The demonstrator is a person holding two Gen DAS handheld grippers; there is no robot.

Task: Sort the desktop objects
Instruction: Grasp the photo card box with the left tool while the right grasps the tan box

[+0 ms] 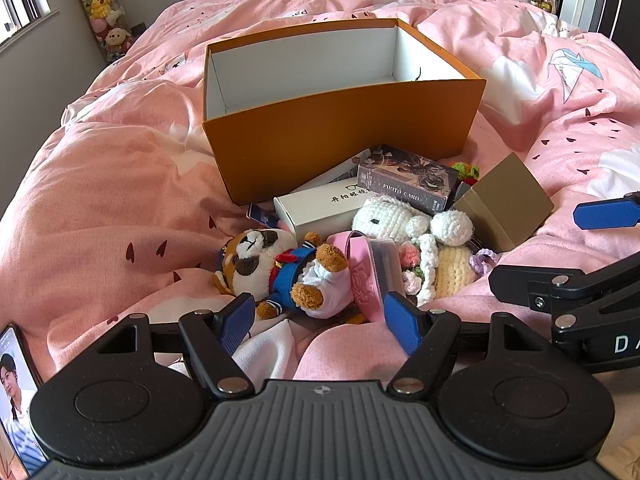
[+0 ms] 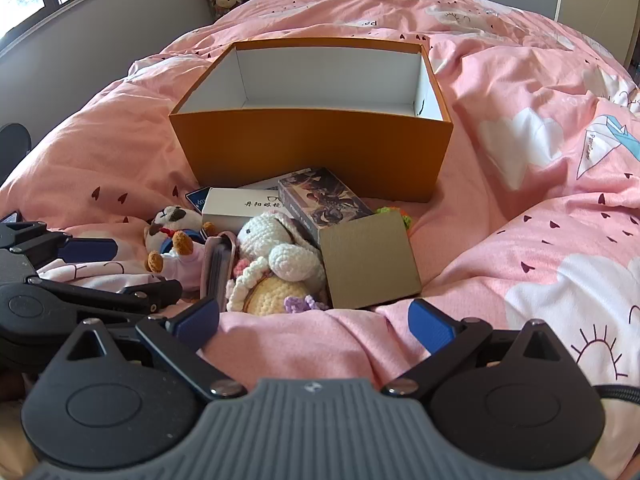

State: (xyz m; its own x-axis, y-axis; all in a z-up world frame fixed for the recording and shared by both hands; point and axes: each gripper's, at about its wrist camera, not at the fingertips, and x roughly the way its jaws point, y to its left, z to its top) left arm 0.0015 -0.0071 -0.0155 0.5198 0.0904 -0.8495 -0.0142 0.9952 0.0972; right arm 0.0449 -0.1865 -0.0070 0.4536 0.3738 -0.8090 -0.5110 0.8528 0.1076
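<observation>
An open orange box (image 1: 340, 140) (image 2: 312, 152) with a white, bare inside stands on the pink duvet. In front of it lies a heap: plush dog in a sailor suit (image 1: 272, 264) (image 2: 172, 224), white crochet rabbit (image 1: 416, 224) (image 2: 276, 248), pink card holder (image 1: 362, 276) (image 2: 218, 264), white glasses box (image 1: 320, 208) (image 2: 236, 204), dark photo card box (image 1: 408, 180) (image 2: 324, 200), brown carton (image 1: 504, 204) (image 2: 368, 260). My left gripper (image 1: 320, 322) hangs open just short of the dog's legs. My right gripper (image 2: 316, 322) is open over duvet, short of the rabbit.
A phone (image 1: 16, 400) with a lit screen lies at the near left. A blue card (image 1: 262, 216) pokes out beside the glasses box, a green crochet piece (image 2: 394, 214) behind the carton. A tall column of plush toys (image 1: 106, 12) stands by the far wall.
</observation>
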